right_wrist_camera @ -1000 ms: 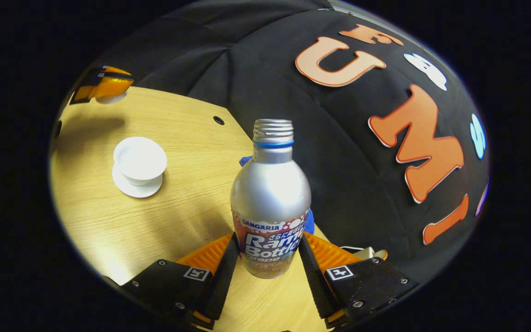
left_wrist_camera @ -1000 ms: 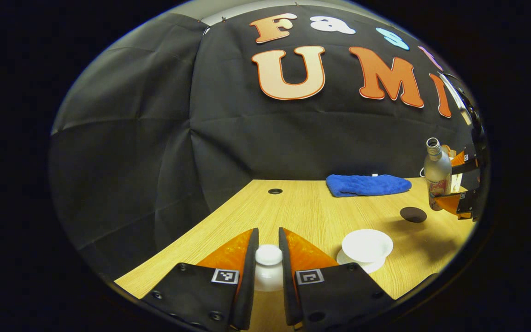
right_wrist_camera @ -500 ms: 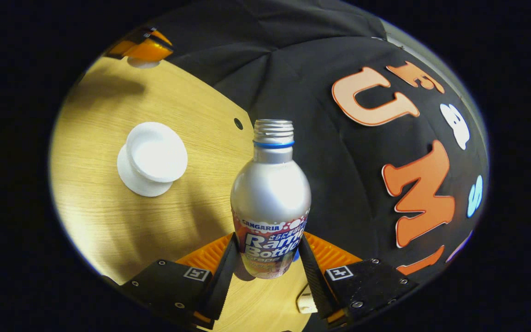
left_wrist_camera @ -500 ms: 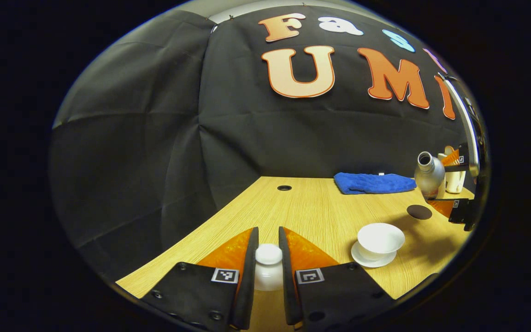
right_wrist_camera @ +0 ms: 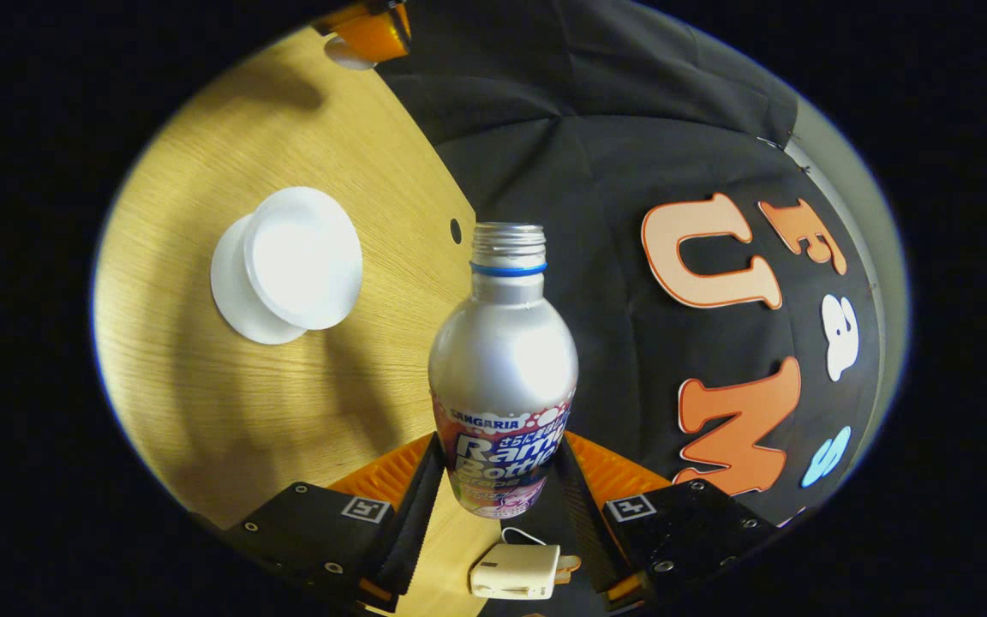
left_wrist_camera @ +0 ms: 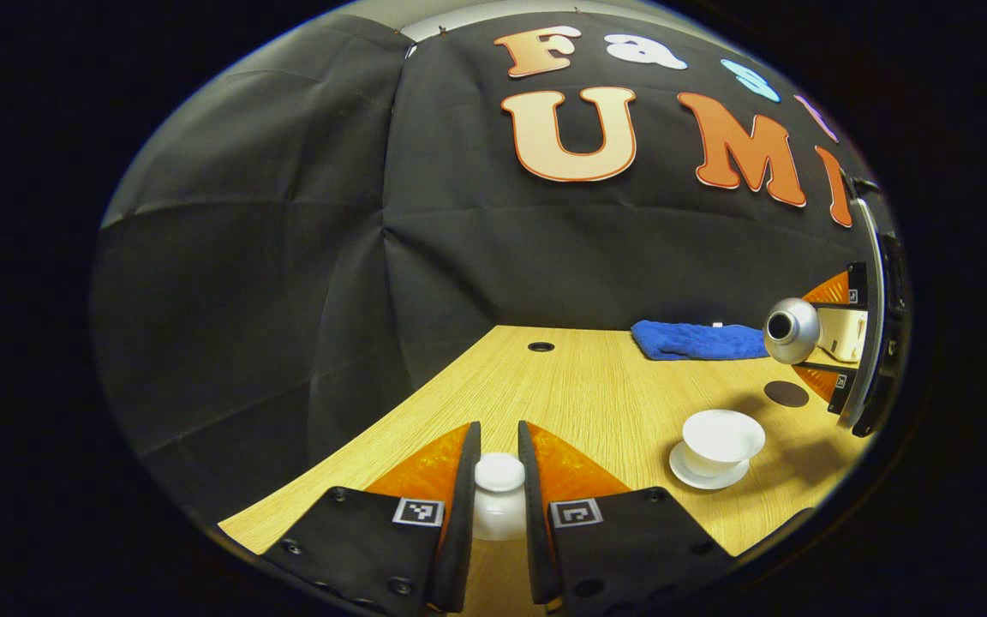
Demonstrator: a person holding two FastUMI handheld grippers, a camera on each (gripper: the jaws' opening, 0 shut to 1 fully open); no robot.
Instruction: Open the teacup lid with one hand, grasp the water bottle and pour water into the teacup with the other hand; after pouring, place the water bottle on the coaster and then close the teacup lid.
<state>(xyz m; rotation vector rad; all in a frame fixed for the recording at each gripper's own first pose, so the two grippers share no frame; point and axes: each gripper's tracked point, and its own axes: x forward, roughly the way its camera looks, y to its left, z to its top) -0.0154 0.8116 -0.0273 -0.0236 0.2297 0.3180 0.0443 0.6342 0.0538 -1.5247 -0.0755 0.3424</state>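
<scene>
While the left gripper (left_wrist_camera: 499,514) clamped the white teacup lid (left_wrist_camera: 499,473) between its 2 fingers above the desk (left_wrist_camera: 579,394), the right gripper (right_wrist_camera: 498,506) gripped the water bottle (right_wrist_camera: 502,377), tipped sideways with its open mouth toward the uncovered teacup (left_wrist_camera: 722,435) on its saucer. Near the desk's far edge lay a dark coaster (left_wrist_camera: 786,393) and a blue cloth (left_wrist_camera: 697,339).

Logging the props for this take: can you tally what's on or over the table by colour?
White: 4 (teacup, saucer, lid, small device)
Silver: 1 (water bottle)
Blue: 1 (cloth)
Dark: 1 (coaster)
Total: 7
</scene>
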